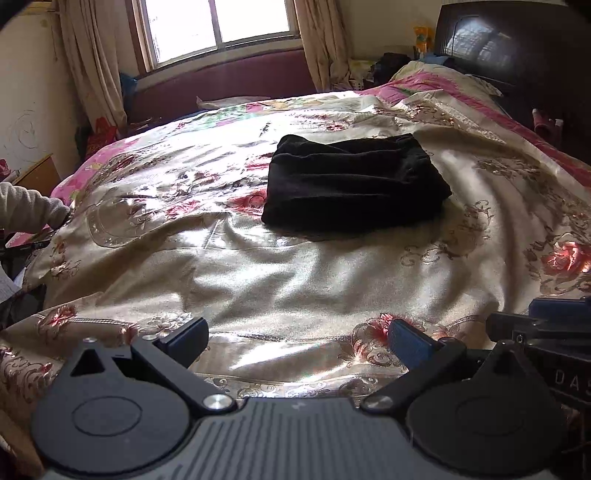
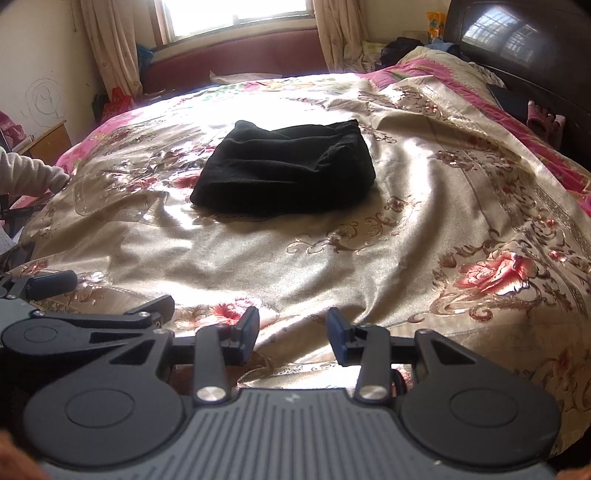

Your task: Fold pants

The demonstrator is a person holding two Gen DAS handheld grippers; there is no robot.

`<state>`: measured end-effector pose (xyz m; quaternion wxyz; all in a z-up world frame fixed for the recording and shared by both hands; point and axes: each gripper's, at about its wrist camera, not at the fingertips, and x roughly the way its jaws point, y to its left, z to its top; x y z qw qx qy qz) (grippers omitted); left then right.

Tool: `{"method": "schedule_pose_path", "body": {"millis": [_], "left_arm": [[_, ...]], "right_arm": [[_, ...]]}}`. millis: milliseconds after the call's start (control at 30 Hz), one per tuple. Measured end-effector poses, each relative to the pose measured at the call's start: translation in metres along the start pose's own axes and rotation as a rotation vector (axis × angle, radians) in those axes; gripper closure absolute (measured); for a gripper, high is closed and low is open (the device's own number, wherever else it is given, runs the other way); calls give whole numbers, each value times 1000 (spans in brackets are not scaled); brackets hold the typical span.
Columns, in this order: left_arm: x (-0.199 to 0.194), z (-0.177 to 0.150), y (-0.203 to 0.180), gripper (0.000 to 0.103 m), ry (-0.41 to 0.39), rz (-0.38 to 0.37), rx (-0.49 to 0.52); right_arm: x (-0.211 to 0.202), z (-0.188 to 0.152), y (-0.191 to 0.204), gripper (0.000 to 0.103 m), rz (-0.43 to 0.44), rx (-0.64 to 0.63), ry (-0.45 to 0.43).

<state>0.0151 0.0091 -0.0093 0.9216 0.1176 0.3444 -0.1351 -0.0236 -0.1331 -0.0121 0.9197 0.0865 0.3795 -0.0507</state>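
The black pants (image 1: 354, 184) lie folded into a compact rectangular bundle in the middle of the bed; they also show in the right wrist view (image 2: 284, 171). My left gripper (image 1: 297, 338) is open and empty, low over the near edge of the bedspread, well short of the pants. My right gripper (image 2: 291, 332) is open and empty, also near the front edge, apart from the pants. The right gripper shows at the right edge of the left wrist view (image 1: 546, 328), and the left gripper at the left of the right wrist view (image 2: 110, 299).
A shiny floral bedspread (image 1: 295, 280) covers the bed. A dark headboard (image 1: 517, 44) stands at the right, with a pillow area (image 1: 436, 77) below it. A window (image 1: 218, 26), curtains and a maroon bench are at the back. A person's sleeve (image 1: 26, 210) is at the left.
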Motion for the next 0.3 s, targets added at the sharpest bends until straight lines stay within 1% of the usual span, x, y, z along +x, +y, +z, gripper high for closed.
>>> {"method": "schedule_pose_path", "body": {"millis": [167,300], "left_arm": [[-4,-4,0,0,-2,8,2],[-8,-6,-1,0,-2,12,11]], "right_arm": [[-3,-4,1,62,16,17,16],[-4,-5,0,62,11,30,20]]}}
